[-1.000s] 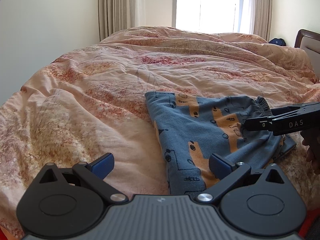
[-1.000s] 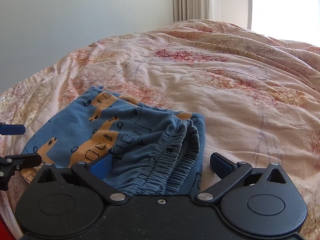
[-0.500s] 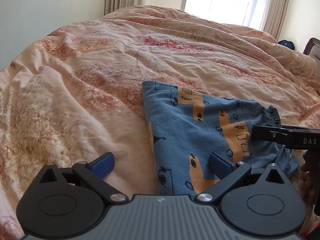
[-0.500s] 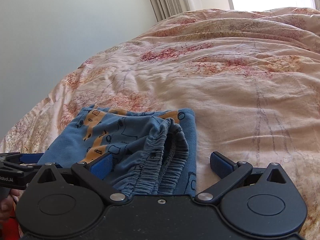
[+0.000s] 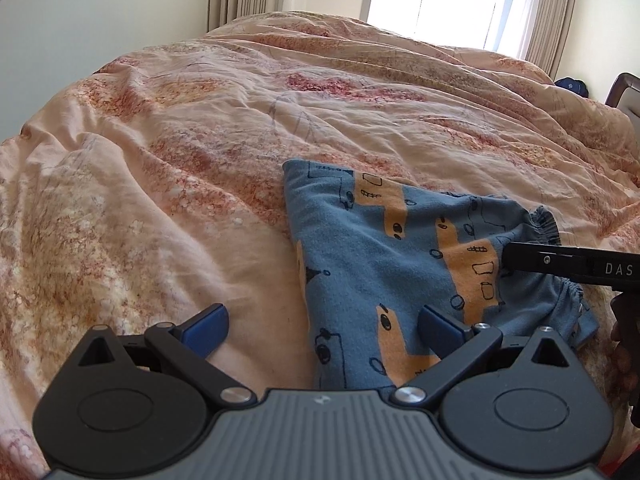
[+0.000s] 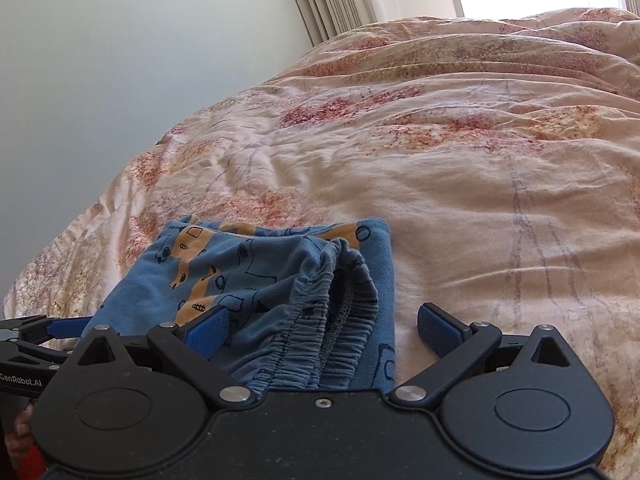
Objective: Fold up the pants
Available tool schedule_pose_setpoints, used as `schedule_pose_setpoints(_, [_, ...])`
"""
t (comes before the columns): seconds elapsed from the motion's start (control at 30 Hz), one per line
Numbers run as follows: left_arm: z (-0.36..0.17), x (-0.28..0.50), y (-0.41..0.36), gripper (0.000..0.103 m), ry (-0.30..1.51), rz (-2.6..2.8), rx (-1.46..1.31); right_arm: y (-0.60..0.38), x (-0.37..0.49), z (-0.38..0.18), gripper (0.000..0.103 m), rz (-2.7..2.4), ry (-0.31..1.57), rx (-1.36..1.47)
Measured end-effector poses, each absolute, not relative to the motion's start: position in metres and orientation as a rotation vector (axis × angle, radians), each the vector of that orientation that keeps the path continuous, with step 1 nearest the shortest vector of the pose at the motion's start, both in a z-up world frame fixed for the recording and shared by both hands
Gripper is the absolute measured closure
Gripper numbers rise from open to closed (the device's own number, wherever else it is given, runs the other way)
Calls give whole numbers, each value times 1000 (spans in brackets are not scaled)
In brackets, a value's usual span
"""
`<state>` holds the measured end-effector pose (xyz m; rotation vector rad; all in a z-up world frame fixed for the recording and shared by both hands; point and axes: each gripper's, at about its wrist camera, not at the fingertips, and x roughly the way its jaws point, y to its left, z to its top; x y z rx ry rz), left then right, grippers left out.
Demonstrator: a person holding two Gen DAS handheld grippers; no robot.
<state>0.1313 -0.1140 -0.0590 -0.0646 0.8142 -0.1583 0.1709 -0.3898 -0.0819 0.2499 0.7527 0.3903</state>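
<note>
Nearest each camera, the left gripper point(image 5: 322, 322) and the right gripper point(image 6: 323, 326) both stand spread and pinch nothing, one at each end of the blue printed pants point(image 5: 384, 264), which lie near the bed's front edge on the peach duvet point(image 5: 200, 128). The pants look already folded into a compact packet with the elastic waistband point(image 6: 328, 316) gathered on top, so probably only a last tidy or fold remains. The packet's near edge is hidden behind both gripper bodies, and the layer count cannot be told.

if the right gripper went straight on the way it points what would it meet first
Probably the pants' elastic waistband, bunched between the right gripper's open fingers; beyond lies the duvet. Depth is uncertain.
</note>
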Motion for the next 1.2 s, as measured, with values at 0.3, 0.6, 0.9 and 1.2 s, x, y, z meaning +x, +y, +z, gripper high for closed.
schedule_pose_setpoints(0.3, [-52, 131, -107, 2, 822, -191, -147, -391, 170, -79, 35, 389, 746, 255])
schedule_pose_setpoints(0.6, [-48, 137, -94, 63, 846, -246, -260, -390, 169, -77, 50, 375, 741, 233])
schedule_pose_setpoints(0.9, [-32, 134, -101, 89, 816, -264, -207, -360, 157, -63, 71, 374, 669, 1])
schedule_pose_setpoints(1.2, [6, 131, -107, 90, 698, -301, -122, -353, 142, -37, 81, 344, 500, -94])
